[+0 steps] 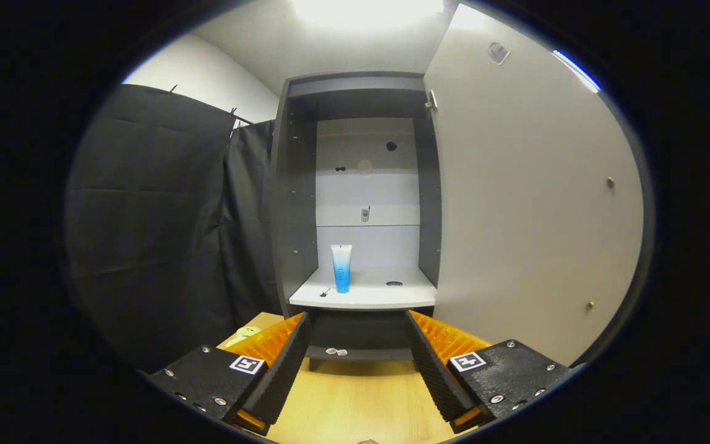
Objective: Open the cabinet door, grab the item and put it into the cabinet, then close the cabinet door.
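Note:
The grey cabinet stands ahead with its white door swung open to the right. A blue and white tube stands upright on the cabinet's white shelf, near the shelf's left side. My gripper is open, its fingers spread wide below the shelf's front edge, with nothing between them. The tube is beyond the fingers, apart from them.
Black cloth hangs to the left of the cabinet. A wooden table top lies under the fingers, with a pale green object near the left finger. Small dark marks sit on the shelf beside the tube.

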Available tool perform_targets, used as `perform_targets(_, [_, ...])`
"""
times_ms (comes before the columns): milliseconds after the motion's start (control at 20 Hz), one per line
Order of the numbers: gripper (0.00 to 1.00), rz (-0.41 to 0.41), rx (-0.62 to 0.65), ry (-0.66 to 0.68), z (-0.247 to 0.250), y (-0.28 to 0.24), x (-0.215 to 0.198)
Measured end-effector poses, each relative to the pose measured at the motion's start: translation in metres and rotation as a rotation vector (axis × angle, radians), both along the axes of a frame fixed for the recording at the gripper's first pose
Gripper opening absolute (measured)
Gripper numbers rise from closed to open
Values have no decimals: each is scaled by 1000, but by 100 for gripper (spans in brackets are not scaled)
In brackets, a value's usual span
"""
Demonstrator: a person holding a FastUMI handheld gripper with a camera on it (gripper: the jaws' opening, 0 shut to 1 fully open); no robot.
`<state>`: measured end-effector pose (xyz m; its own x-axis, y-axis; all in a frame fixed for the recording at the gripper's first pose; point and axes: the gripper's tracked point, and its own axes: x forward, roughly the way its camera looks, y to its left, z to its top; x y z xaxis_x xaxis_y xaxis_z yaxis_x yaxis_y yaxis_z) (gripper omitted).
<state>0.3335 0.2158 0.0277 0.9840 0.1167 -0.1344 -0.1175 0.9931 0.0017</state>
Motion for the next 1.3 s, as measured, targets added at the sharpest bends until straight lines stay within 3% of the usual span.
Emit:
perform_targets(250, [94,-22,-2,5,1,-32,-37])
perform_targets(850, [94,-159,10,-38,39,-141,-95])
perform_targets(1150, [93,-284,42,-86,63,-202,-119])
perform_targets(1300, [93,-356,53,-93,67,-241,-106])
